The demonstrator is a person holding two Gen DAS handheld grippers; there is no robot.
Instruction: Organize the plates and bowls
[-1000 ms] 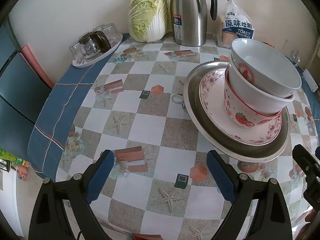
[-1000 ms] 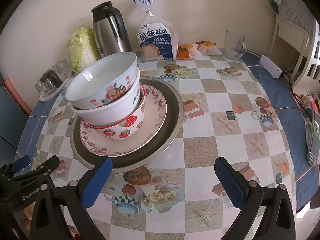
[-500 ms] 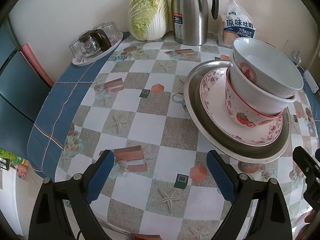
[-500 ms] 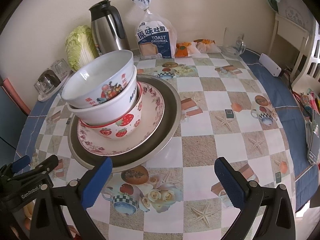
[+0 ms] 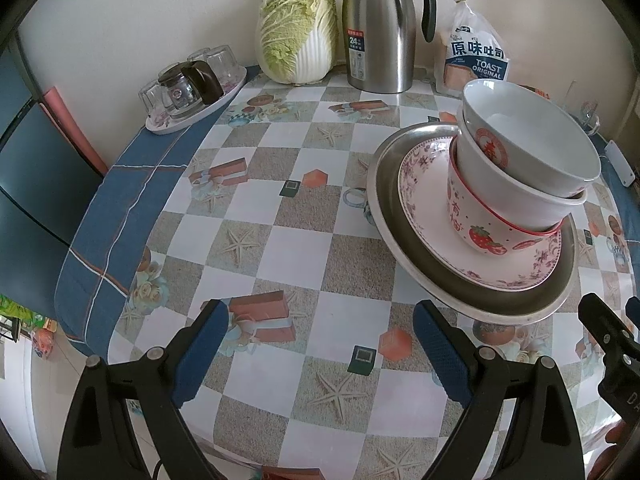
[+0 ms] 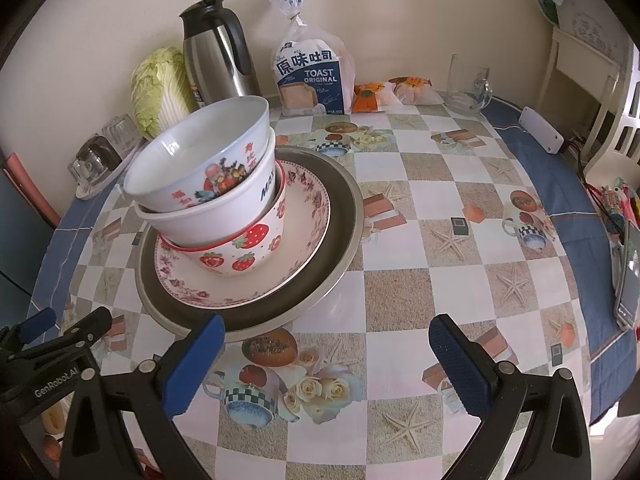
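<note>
A stack stands on the table: a steel plate [image 5: 392,236] [image 6: 344,216] at the bottom, a pink floral plate [image 5: 424,184] [image 6: 308,220] on it, then a strawberry bowl [image 5: 480,228] [image 6: 244,248], a white bowl [image 5: 520,204] [image 6: 224,216] and a top white bowl with red print [image 5: 532,140] [image 6: 200,160]. My left gripper [image 5: 320,344] is open and empty, over the table left of the stack. My right gripper [image 6: 328,360] is open and empty, in front of the stack to its right.
Along the far wall stand a cabbage [image 5: 298,32], a steel thermos jug [image 5: 380,28], a toast bag [image 6: 312,76], snack packets [image 6: 376,96] and a glass [image 6: 468,84]. A tray of glasses [image 5: 192,88] sits far left. A phone [image 6: 628,276] lies at the right edge.
Both grippers drifted slightly, so the stack sits a little lower and more to the left in the right wrist view. Both stay open. Nothing on the table moved.
</note>
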